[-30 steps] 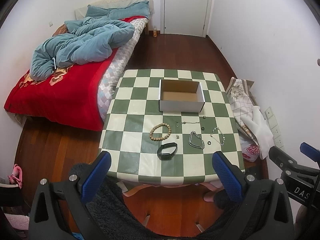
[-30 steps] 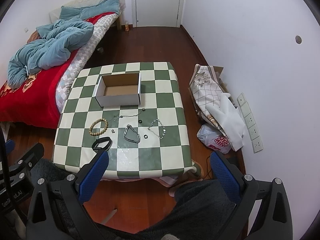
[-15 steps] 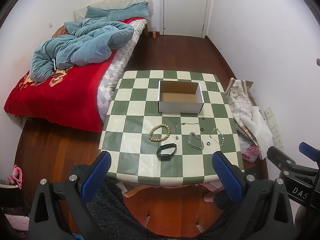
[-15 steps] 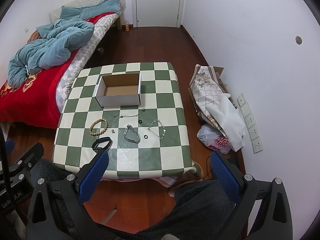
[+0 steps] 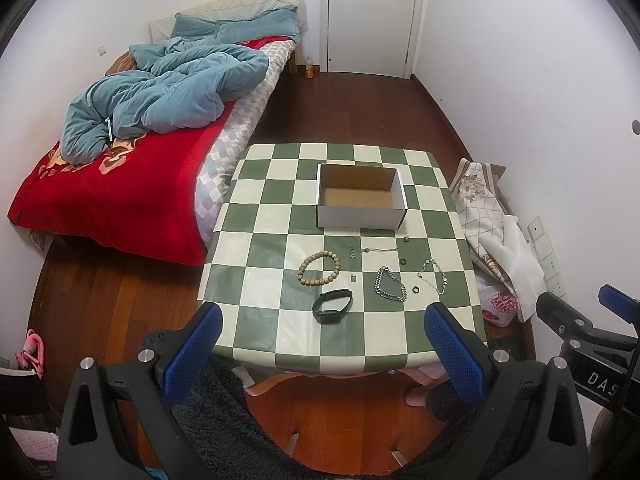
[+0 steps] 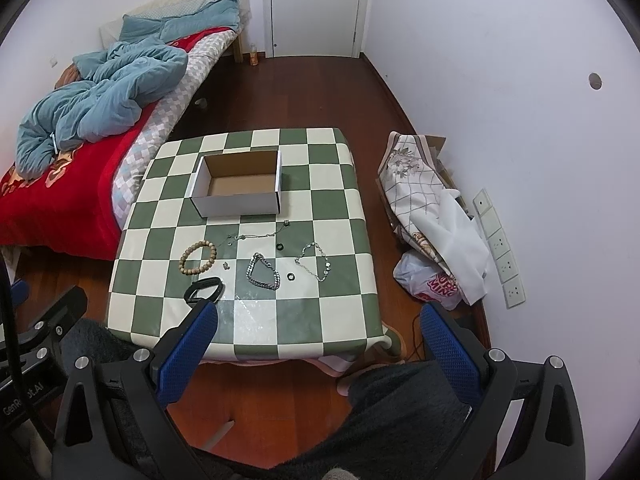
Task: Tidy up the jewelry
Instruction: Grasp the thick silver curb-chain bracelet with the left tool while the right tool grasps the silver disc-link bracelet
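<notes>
An open, empty white cardboard box (image 5: pixel 360 216) (image 6: pixel 240 202) stands at the far middle of the green-and-cream checkered table (image 5: pixel 260 332) (image 6: pixel 340 316). In front of it lie a wooden bead bracelet (image 5: pixel 320 267) (image 6: pixel 197 256), a black wristband (image 5: pixel 333 305) (image 6: pixel 203 290), a thick silver chain (image 5: pixel 390 285) (image 6: pixel 263 271), a thin silver chain (image 5: pixel 433 276) (image 6: pixel 316 266), a fine necklace (image 5: pixel 376 249) (image 6: pixel 256 235) and small rings (image 5: pixel 415 289) (image 6: pixel 291 277). My left gripper (image 5: pixel 320 348) and right gripper (image 6: pixel 318 344) are both open and empty, held high above the table's near edge.
A bed with a red blanket (image 5: pixel 112 200) and a blue duvet (image 5: pixel 160 96) stands left of the table. Folded cloth and a plastic bag (image 6: pixel 436 284) lie on the floor at the right wall. A white door (image 5: pixel 372 16) is at the far end.
Both views have shifted slightly. The jewelry, the box and the open grippers have not changed.
</notes>
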`<state>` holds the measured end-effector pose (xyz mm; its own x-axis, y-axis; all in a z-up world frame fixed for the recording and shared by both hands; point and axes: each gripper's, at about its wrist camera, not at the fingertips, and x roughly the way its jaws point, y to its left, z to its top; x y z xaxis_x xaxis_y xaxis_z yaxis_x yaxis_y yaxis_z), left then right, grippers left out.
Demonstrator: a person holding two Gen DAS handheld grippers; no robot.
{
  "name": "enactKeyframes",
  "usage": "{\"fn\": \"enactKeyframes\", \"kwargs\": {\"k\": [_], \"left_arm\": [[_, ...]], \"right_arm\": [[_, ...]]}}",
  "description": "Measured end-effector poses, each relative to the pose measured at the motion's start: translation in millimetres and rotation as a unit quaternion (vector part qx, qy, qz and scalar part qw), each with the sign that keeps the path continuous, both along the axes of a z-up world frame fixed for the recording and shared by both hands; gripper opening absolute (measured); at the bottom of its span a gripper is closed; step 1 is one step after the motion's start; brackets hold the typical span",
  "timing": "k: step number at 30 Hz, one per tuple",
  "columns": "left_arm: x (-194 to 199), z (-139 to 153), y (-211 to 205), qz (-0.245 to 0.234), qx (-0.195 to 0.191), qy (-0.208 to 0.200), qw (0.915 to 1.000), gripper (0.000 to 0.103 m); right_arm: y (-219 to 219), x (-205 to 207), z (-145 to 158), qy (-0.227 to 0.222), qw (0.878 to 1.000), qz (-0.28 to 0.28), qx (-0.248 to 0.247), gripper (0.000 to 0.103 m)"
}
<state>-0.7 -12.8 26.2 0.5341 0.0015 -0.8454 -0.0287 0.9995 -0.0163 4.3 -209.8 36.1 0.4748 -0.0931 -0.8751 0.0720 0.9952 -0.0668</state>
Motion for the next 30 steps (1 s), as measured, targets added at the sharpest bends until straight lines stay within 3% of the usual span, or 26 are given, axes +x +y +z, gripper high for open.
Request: {"fn": "enactKeyframes", "kwargs": {"k": [5,10,18,23,27,30], "left_arm": [[5,-1,0,0.005,0.002,-0.001,1.0,0.103],[30,-24,3,0.024,0.021,0.008,0.9995,0.103],[79,-87,0,0.023,0.047,0.055,0.9971,0.103],[112,-134,-19,0.003,0.043,0.099,0.9942,0.102],[137,-175,-42,-0.014,0.031,0.141,0.9895,0.102],[151,-203,-60,-0.026,0.029,0.169,0.9849,0.102]], "right_arm": [[-1,1,-2,-0.001,1.0,-0.005,0.002,0.102],[-13,16,-24,0.011,1.0,-0.022,0.007,0.102],[-31,60,-90,0.056,0.997,-0.052,0.001,0.102],[-52,94,-141,0.087,0.994,-0.067,0.018,0.101],[-69,120,-181,0.111,0.99,-0.073,0.043,0.08],[-79,141,-216,0.136,0.986,-0.074,0.062,0.07]]}}
